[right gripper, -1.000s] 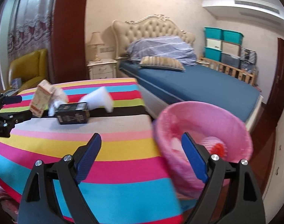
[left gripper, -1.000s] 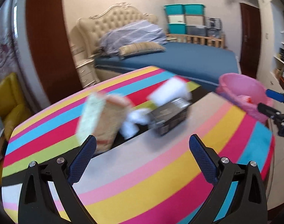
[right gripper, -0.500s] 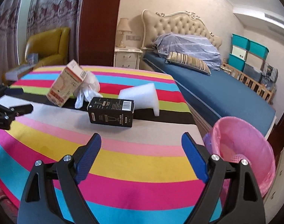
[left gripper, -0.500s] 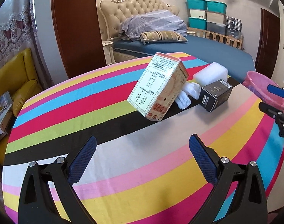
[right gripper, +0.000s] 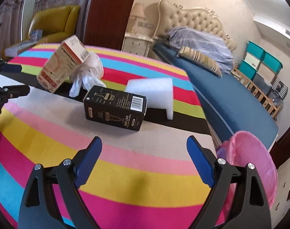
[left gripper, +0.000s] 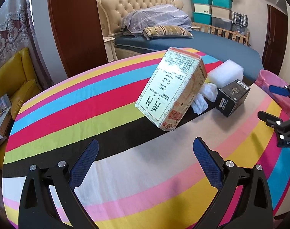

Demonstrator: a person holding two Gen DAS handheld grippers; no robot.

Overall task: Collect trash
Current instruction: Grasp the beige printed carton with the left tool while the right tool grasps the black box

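Note:
On the striped tablecloth (left gripper: pixel 99 103) a cream printed carton (left gripper: pixel 171 89) leans tilted on a crumpled white plastic bag (left gripper: pixel 205 97). Right of them lie a black box (left gripper: pixel 232 99) and a white foam block (left gripper: pixel 226 73). My left gripper (left gripper: pixel 145 150) hangs open in front of the carton, nothing between its fingers. In the right wrist view my right gripper (right gripper: pixel 144 147) is just short of the black box (right gripper: pixel 114 107), its jaws opening and empty; the foam block (right gripper: pixel 154 93), bag (right gripper: pixel 87 72) and carton (right gripper: pixel 63 67) lie beyond. A pink-lined bin (right gripper: pixel 249 164) stands off the table's right edge.
A blue bed (left gripper: pixel 202 43) with a tufted headboard lies behind the table. A yellow armchair (left gripper: pixel 13 84) stands to the left, a white nightstand (right gripper: pixel 137 43) beside the bed, and teal storage boxes (left gripper: pixel 209 7) at the back. The other gripper's fingers (left gripper: pixel 278 91) show at the right edge.
Both grippers swung left and dipped toward the table. The left view now centres on the carton; the right view turned from the pink bin to the black box, which is closer.

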